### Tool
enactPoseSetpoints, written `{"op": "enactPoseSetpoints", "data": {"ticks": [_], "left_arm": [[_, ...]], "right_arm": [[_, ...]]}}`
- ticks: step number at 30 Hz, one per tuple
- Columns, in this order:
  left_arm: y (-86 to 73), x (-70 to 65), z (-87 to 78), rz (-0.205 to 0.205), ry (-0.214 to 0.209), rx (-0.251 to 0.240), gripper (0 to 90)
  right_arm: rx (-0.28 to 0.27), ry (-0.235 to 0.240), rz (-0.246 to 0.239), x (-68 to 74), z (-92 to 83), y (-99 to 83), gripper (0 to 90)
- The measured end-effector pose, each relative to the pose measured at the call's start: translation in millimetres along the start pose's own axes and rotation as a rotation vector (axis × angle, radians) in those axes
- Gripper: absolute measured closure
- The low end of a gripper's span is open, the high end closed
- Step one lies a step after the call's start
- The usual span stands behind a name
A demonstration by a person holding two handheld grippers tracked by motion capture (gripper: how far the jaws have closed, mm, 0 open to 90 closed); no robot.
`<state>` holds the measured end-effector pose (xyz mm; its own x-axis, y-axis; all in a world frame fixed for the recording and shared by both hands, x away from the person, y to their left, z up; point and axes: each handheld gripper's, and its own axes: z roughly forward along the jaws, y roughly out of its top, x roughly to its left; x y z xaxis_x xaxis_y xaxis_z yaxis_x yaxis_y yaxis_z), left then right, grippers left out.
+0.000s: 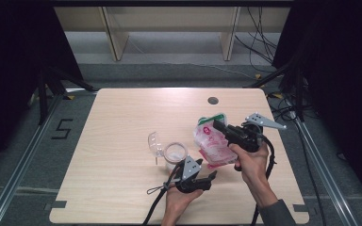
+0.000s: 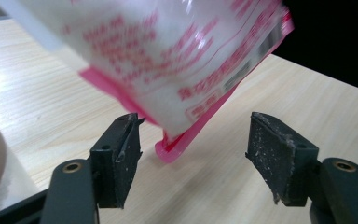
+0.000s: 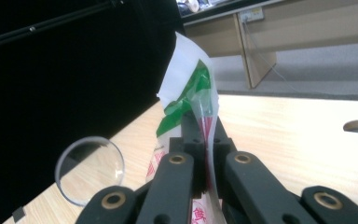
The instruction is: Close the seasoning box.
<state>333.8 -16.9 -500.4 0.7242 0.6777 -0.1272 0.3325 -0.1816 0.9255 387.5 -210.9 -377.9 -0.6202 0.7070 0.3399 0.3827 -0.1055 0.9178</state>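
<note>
Right gripper (image 1: 215, 125) is holding the bag (image 1: 213, 141) over the surface (image 1: 122, 113).
Its jaws are clamping the bag's green top edge; left gripper (image 2: 193, 154) is sitting under the pink bottom corner, jaws apart, not touching. Clear cup (image 1: 175, 153) is lying just left of the bag.

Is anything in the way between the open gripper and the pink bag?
No, nothing is. The left gripper stands open with the pink bag's bottom corner hanging right between its jaws, untouched. The right gripper pinches the bag's top.
</note>
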Motion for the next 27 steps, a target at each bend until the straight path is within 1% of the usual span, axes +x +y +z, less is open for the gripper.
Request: {"op": "enactPoseSetpoints", "data": {"ticks": [1, 2, 3, 4, 5, 6, 7, 8, 9, 10, 11, 12, 13, 14, 16, 17, 18, 19, 20, 22, 23, 24, 25, 26, 27], "left_arm": [[0.5, -0.5, -1.3, 0.012, -0.003, 0.003, 34.0], [0.6, -1.7, -2.3, 0.009, -0.002, 0.002, 33.9], [0.5, -2.6, -3.1, 0.008, -0.002, -0.001, 33.5], [0.1, -2.7, -3.2, 0.013, -0.015, -0.007, 33.2], [-0.1, -3.6, -4.8, 0.013, -0.006, 0.002, 33.1], [-0.6, -3.7, -5.3, 0.014, -0.012, 0.001, 33.0], [-1.2, -3.7, -5.8, 0.016, -0.01, -0.002, 33.0], [-1.2, -3.8, -7.6, 0.016, -0.004, 0.006, 33.0], [-1.5, -3.4, -8.2, 0.014, -0.004, -0.003, 32.9], [-1.2, -3.5, -10.6, 0.014, -0.002, 0.002, 32.9], [-1.3, -3.6, -12.0, 0.011, -0.003, -0.008, 32.9], [-1.3, -4.0, -14.6, 0.013, -0.002, -0.008, 32.9], [-1.5, -4.1, -16.7, 0.017, -0.007, -0.01, 32.9], [-1.8, -4.7, -19.2, 0.023, -0.002, -0.009, 32.9], [-2.4, -5.6, -23.8, 0.028, 0.001, -0.011, 32.9], [-3.0, -6.2, -26.3, 0.025, 0.0, -0.014, 32.9], [-4.2, -7.7, -29.1, 0.024, 0.008, -0.015, 32.9], [-5.7, -8.3, -30.5, 0.03, -0.003, -0.015, 32.9], [-6.6, -9.3, -33.0, 0.038, 0.0, -0.001, 32.9], [-7.7, -8.8, -34.8, 0.03, -0.004, -0.012, 32.9], [-7.8, -8.0, -36.1, 0.028, -0.002, -0.017, 32.9], [-7.8, -6.8, -37.6, 0.026, -0.005, -0.014, 32.9], [-7.9, -6.2, -38.3, 0.025, -0.006, -0.023, 32.9], [-7.5, -5.7, -40.4, 0.031, -0.009, -0.013, 32.7], [-7.5, -5.1, -41.4, 0.028, -0.019, -0.015, 32.6]], "right_arm": [[0.006, -0.002, 0.027, -1.0, -0.7, -2.3, 90.0], [-0.007, -0.002, 0.009, -5.4, -0.5, -4.5, 90.0], [-0.003, -0.002, 0.048, -5.4, -1.9, -7.0, 90.0], [0.0, -0.001, 0.055, -7.1, -2.5, -9.2, 90.0], [-0.004, -0.002, 0.047, -9.5, -2.7, -11.1, 90.0], [-0.004, -0.006, 0.057, -9.8, -3.6, -12.8, 90.0], [-0.017, 0.004, 0.047, -11.4, -4.2, -12.9, 90.0], [-0.018, 0.002, 0.06, -10.3, -6.1, -12.9, 90.0], [-0.024, 0.007, 0.046, -11.7, -6.7, -13.1, 90.0], [-0.017, 0.001, 0.058, -11.0, -7.7, -14.1, 90.0], [-0.028, 0.009, 0.045, -12.7, -8.2, -15.2, 90.0], [-0.032, 0.016, 0.05, -13.5, -9.6, -16.3, 90.0], [-0.039, 0.016, 0.041, -15.1, -11.6, -17.2, 90.0], [-0.034, 0.016, 0.08, -13.5, -15.1, -18.3, 90.0], [-0.056, 0.017, 0.062, -17.9, -20.1, -21.6, 90.0], [-0.063, 0.017, 0.089, -18.1, -23.7, -24.0, 90.0], [-0.064, 0.019, 0.094, -19.5, -26.6, -25.1, 90.0], [-0.065, 0.01, 0.082, -21.6, -29.0, -25.4, 90.0], [-0.068, 0.003, 0.077, -23.2, -32.1, -25.6, 90.0], [-0.077, 0.002, 0.072, -27.5, -35.9, -28.5, 90.0], [-0.073, 0.0, 0.097, -27.3, -38.1, -29.7, 90.0], [-0.079, 0.0, 0.084, -29.5, -40.4, -31.0, 90.0], [-0.074, 0.0, 0.099, -29.7, -42.5, -32.1, 90.0], [-0.081, 0.001, 0.1, -30.2, -44.2, -33.2, 90.0], [-0.077, -0.003, 0.09, -31.1, -46.8, -34.2, 90.0]]}}
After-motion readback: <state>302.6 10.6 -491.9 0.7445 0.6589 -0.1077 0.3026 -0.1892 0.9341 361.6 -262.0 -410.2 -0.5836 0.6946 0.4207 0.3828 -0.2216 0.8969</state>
